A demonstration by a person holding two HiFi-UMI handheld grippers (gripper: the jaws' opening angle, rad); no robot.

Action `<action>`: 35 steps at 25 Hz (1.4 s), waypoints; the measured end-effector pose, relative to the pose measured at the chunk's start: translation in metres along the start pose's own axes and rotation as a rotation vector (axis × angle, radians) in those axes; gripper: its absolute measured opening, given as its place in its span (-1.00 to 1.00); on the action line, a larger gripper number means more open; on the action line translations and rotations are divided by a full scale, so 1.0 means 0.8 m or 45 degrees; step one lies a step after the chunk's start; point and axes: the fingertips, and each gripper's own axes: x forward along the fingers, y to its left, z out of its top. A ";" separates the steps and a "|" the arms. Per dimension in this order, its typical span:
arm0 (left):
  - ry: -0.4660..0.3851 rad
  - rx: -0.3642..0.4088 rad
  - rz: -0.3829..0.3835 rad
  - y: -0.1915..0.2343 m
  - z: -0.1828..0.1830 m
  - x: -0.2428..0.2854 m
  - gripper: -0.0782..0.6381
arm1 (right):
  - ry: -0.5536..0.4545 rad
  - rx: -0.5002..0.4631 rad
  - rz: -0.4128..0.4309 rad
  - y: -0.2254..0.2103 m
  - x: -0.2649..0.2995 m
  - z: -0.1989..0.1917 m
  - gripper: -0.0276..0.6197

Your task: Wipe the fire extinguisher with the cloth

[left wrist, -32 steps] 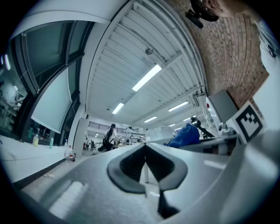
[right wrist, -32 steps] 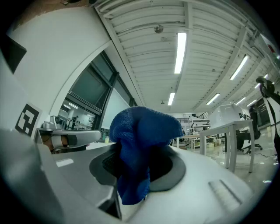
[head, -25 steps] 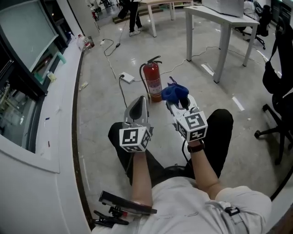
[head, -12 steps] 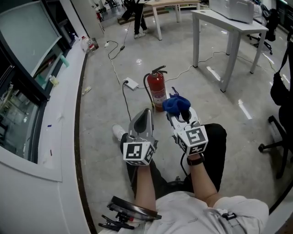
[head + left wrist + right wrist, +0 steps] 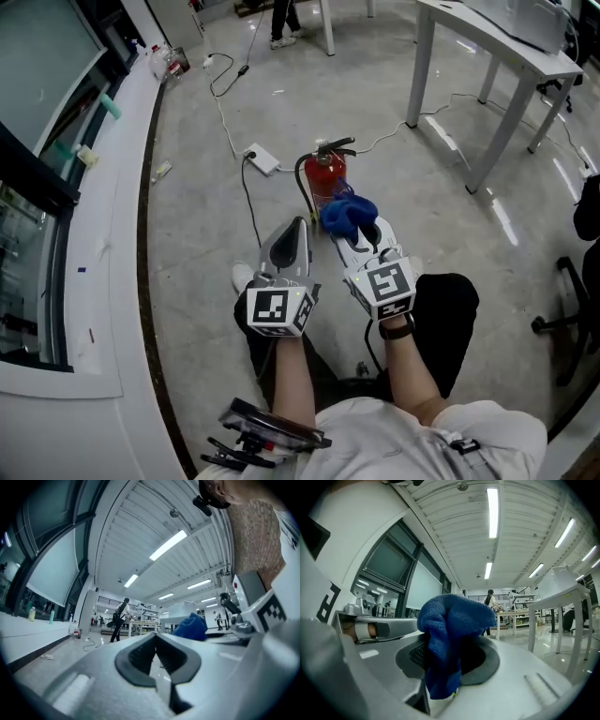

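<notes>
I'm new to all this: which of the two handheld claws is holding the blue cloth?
The right gripper: its jaws are clamped on the blue cloth, near the fire extinguisher. The left gripper is shut on nothing.

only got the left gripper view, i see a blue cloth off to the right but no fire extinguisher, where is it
Observer: In the head view the fire extinguisher stands upright on the floor, just ahead of the right gripper.
Operator: is that cloth actually gripped
Observer: Yes. The right gripper view shows the blue cloth pinched between that gripper's jaws, bunched up above them.
Operator: is it on the extinguisher
Observer: From the head view the blue cloth overlaps the fire extinguisher's lower body, but real contact cannot be told.
</notes>
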 end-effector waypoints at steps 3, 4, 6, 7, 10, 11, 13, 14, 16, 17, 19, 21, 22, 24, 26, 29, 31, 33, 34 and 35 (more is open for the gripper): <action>-0.018 -0.002 0.000 0.029 0.002 0.033 -0.79 | -0.009 0.009 -0.032 -0.026 0.029 0.001 -0.51; -0.020 0.000 0.006 0.038 0.002 0.042 -0.79 | -0.008 0.024 -0.044 -0.037 0.038 -0.001 -0.51; -0.010 0.004 0.002 0.050 -0.003 0.058 -0.79 | 0.010 0.070 -0.066 -0.060 0.053 -0.012 -0.51; -0.003 0.005 -0.009 0.054 -0.006 0.066 -0.79 | 0.026 0.093 -0.081 -0.072 0.060 -0.019 -0.51; 0.009 -0.003 -0.058 0.065 -0.012 0.089 -0.79 | 0.067 0.139 -0.159 -0.103 0.077 -0.037 -0.51; 0.006 -0.005 -0.072 0.071 -0.012 0.097 -0.79 | 0.074 0.148 -0.185 -0.110 0.083 -0.040 -0.50; 0.006 -0.005 -0.097 0.080 -0.012 0.112 -0.79 | 0.092 0.152 -0.216 -0.120 0.095 -0.047 -0.50; 0.011 0.000 -0.109 0.083 -0.015 0.118 -0.79 | 0.107 0.150 -0.224 -0.122 0.100 -0.052 -0.50; 0.020 0.011 -0.127 0.089 -0.021 0.127 -0.79 | 0.141 0.153 -0.249 -0.126 0.105 -0.066 -0.50; 0.024 0.013 -0.133 0.093 -0.024 0.130 -0.79 | 0.155 0.160 -0.275 -0.129 0.107 -0.073 -0.49; 0.030 0.014 -0.149 0.103 -0.029 0.135 -0.79 | 0.175 0.164 -0.313 -0.133 0.113 -0.085 -0.49; 0.040 0.019 -0.166 0.116 -0.033 0.140 -0.79 | 0.221 0.126 -0.280 -0.124 0.130 -0.097 -0.49; 0.045 0.020 -0.173 0.123 -0.035 0.143 -0.79 | 0.254 0.093 -0.257 -0.116 0.142 -0.103 -0.49; 0.052 0.009 -0.180 0.139 -0.040 0.147 -0.79 | 0.321 0.023 -0.238 -0.100 0.169 -0.117 -0.49; 0.055 -0.014 -0.182 0.157 -0.043 0.153 -0.79 | 0.379 -0.027 -0.249 -0.086 0.203 -0.133 -0.49; 0.051 -0.048 -0.183 0.180 -0.047 0.162 -0.79 | 0.495 -0.075 -0.298 -0.081 0.255 -0.167 -0.49; 0.044 -0.072 -0.177 0.193 -0.049 0.163 -0.79 | 0.607 -0.096 -0.354 -0.086 0.280 -0.200 -0.49; 0.041 -0.091 -0.171 0.205 -0.052 0.162 -0.79 | 0.696 -0.114 -0.416 -0.092 0.293 -0.231 -0.49; 0.042 -0.100 -0.166 0.212 -0.055 0.161 -0.79 | 0.707 -0.119 -0.447 -0.095 0.298 -0.241 -0.50; 0.045 -0.108 -0.158 0.220 -0.059 0.160 -0.79 | 0.694 -0.125 -0.480 -0.097 0.302 -0.245 -0.50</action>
